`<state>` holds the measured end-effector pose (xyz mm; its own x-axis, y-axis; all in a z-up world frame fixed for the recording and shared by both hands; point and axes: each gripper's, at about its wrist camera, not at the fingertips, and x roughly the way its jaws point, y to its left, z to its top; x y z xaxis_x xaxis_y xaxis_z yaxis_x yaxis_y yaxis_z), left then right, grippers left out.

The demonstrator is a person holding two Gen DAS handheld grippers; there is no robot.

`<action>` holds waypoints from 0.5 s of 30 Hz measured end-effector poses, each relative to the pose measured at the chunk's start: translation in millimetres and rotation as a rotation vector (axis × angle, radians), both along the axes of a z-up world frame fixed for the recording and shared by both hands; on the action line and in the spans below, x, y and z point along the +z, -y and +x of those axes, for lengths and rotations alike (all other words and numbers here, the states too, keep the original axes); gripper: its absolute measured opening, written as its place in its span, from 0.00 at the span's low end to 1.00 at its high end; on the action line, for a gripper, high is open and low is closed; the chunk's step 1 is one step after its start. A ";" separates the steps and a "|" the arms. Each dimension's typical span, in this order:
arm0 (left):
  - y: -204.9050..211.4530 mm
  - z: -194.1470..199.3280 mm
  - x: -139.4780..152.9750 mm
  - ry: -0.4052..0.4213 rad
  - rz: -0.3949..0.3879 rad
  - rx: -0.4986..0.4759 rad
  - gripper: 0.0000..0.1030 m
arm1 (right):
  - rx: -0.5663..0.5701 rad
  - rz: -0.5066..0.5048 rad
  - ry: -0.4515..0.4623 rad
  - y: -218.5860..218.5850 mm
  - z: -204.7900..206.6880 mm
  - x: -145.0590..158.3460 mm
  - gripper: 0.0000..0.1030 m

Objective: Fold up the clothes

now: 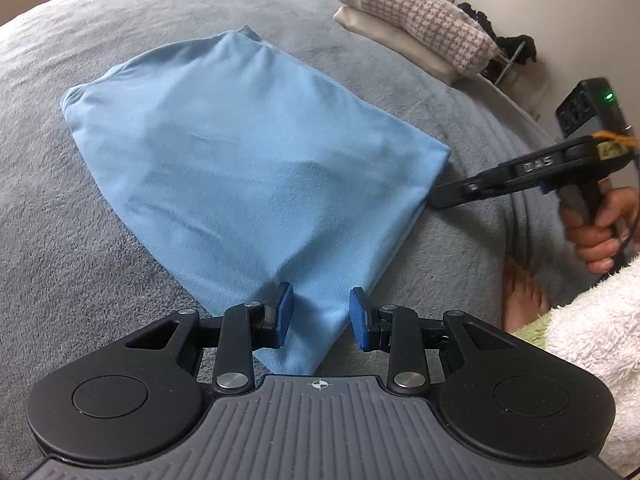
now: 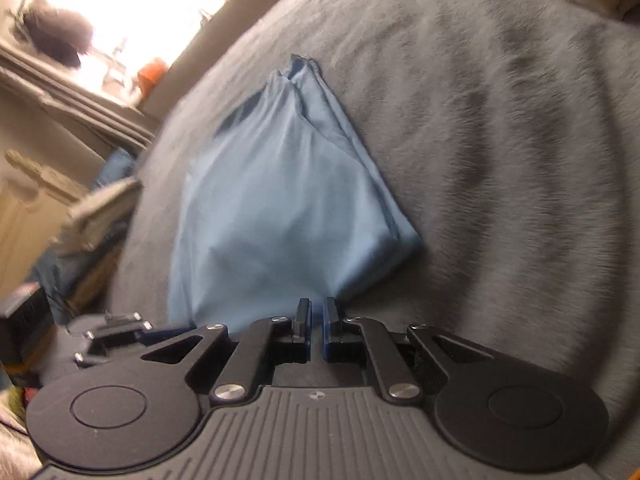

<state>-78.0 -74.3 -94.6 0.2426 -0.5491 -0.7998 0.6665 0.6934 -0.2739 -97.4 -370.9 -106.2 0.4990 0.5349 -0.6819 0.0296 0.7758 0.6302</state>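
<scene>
A light blue garment (image 1: 248, 168) lies folded on the grey blanket (image 1: 60, 240). It tapers toward my left gripper (image 1: 321, 314). That gripper is open, its blue pads (image 1: 285, 312) apart, and the garment's near corner runs between them. My right gripper (image 1: 440, 197) reaches in from the right and meets the garment's right corner. In the right wrist view the right gripper (image 2: 317, 320) has its jaws almost together on the near edge of the blue garment (image 2: 280, 208). The layered edges of the fold show along its right side.
A folded houndstooth garment (image 1: 412, 12) sits on a cream one (image 1: 400, 48) at the back right of the bed. A hand (image 1: 600, 232) in a fluffy white sleeve (image 1: 592, 340) holds the right gripper, above a bare foot (image 1: 524, 292). Furniture and a bright window (image 2: 120, 8) lie beyond the bed's left edge.
</scene>
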 end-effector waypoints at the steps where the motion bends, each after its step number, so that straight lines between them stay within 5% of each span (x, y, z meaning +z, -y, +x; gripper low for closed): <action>1: 0.6 0.6 -0.1 -0.001 0.001 0.000 0.30 | 0.004 -0.014 -0.013 1.2 -1.9 0.3 0.06; 12: -14.4 1.7 9.2 -0.046 -0.051 0.021 0.30 | 0.250 0.033 0.099 -51.6 28.1 22.5 0.07; 15: -21.0 1.9 13.3 -0.062 -0.071 0.027 0.30 | 0.286 -0.006 0.019 -56.3 28.4 5.4 0.07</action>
<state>-76.0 -53.3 -81.4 0.2096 -0.5986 -0.7732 0.6280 0.6885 -0.3628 -69.0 -314.6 -100.8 0.3411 0.6519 -0.6772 -0.2032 0.7545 0.6240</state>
